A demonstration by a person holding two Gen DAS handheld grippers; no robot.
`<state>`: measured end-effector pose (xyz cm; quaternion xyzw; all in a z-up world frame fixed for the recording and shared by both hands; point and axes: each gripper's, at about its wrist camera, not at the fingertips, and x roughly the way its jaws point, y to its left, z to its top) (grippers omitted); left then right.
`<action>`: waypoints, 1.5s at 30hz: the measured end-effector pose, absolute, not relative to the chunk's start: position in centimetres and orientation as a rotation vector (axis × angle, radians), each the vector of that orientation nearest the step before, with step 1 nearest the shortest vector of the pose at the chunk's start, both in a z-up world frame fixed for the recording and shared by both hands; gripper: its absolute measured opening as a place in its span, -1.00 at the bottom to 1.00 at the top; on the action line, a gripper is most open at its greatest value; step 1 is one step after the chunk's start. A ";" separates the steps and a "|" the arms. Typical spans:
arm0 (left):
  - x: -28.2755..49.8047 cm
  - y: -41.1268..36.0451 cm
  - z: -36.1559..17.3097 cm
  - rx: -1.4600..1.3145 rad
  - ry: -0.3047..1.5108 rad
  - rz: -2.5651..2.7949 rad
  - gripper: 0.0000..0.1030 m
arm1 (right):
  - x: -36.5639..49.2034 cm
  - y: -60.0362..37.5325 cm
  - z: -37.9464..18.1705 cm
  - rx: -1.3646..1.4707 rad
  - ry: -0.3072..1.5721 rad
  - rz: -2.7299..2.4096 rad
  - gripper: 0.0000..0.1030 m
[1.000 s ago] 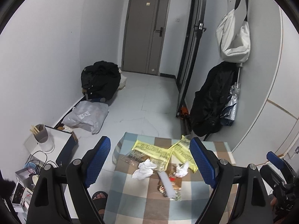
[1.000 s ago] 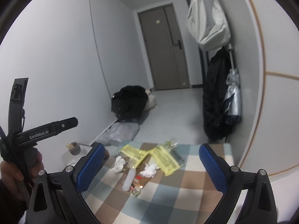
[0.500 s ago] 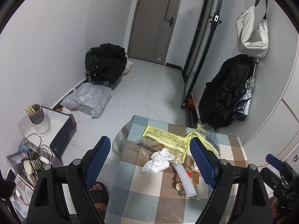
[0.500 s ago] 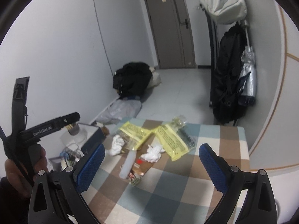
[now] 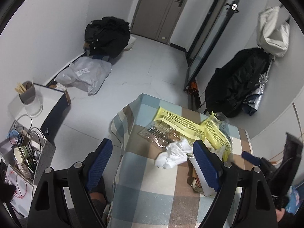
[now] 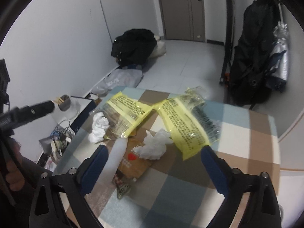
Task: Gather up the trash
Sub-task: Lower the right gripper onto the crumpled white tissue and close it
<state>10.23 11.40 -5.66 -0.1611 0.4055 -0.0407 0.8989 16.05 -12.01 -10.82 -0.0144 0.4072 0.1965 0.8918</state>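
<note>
Here the right gripper (image 6: 153, 163) hangs wide open and empty, with the crumpled tissue (image 6: 154, 145) just ahead between its fingers. The white tube (image 6: 117, 155), just left of that tissue, runs lengthwise toward the gripper. The left gripper (image 5: 152, 161), also open, is probably farther off.

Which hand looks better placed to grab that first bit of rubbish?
Probably the right gripper: its open jaws frame the crumpled tissue and white bottle. The left gripper is also open, but sits over the table's edge.
</note>
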 end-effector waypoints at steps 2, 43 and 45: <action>10.6 11.9 -6.0 -0.362 0.856 -0.085 0.64 | 16.8 -11.5 -11.5 -0.036 0.859 0.409 0.78; 13.8 9.2 -9.6 -0.403 1.040 -0.231 0.64 | 14.8 -13.2 -12.4 -0.107 0.874 0.392 -0.52; 14.1 8.4 -9.9 -0.375 1.055 -0.225 0.64 | 14.3 -13.8 -12.0 -0.105 0.868 0.391 -0.52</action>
